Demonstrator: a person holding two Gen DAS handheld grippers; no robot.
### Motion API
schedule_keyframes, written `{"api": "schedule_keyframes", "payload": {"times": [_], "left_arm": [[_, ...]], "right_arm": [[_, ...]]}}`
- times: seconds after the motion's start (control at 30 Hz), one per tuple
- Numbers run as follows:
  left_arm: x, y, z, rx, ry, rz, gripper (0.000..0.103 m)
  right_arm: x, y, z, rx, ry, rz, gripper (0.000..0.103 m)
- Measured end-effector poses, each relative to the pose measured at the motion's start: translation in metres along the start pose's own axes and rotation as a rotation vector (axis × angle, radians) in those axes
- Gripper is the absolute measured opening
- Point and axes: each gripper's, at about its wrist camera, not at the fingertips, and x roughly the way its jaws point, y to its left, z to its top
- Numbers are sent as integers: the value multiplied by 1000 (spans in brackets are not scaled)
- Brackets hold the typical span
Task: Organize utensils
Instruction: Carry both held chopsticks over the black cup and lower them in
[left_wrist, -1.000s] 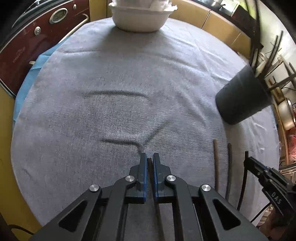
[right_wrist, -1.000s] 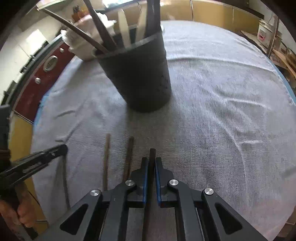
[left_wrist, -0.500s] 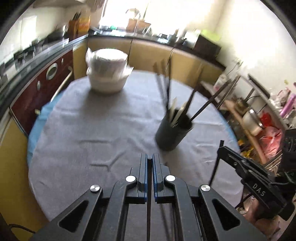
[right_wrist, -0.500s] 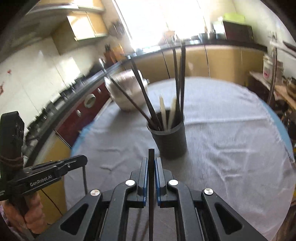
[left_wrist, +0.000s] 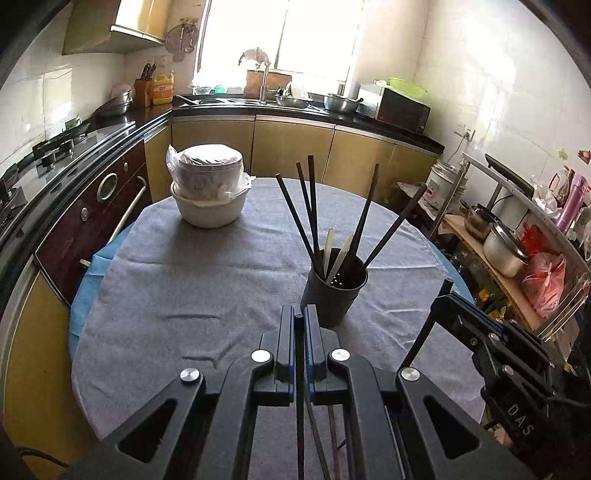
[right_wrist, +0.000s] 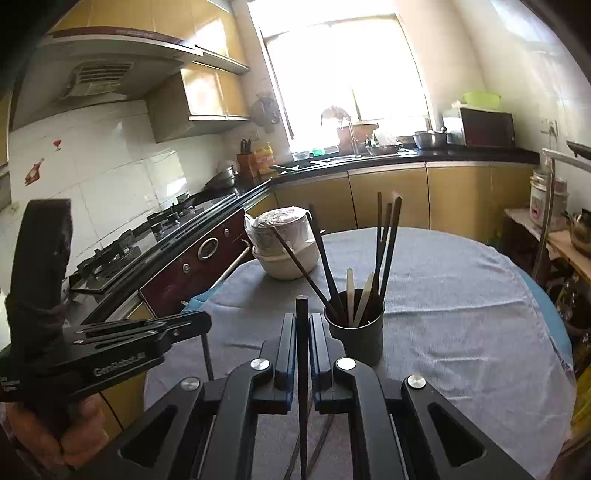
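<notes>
Ahead of both tools, on the grey-clothed table (left_wrist: 184, 280), stands the dark utensil holder (left_wrist: 334, 295) (already bristling with chopsticks). The left gripper (left_wrist: 299, 325) and right gripper (right_wrist: 303, 325) each clamp one dark chopstick (right_wrist: 302, 354), apparently raised for dropping in.

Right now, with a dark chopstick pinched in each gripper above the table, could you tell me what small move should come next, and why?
Probably carry the right gripper forward over the dark holder and lower its chopstick in: both grippers are shut on sticks, and the holder's mouth stands open just ahead.
</notes>
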Motion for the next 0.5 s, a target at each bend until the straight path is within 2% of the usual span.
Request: {"api": "schedule_keyframes", "payload": {"times": [0.5], "left_arm": [[-7,-7,8,23,-26,42,5]], "right_arm": [[-7,-4,9,8,-30,0,7]]}}
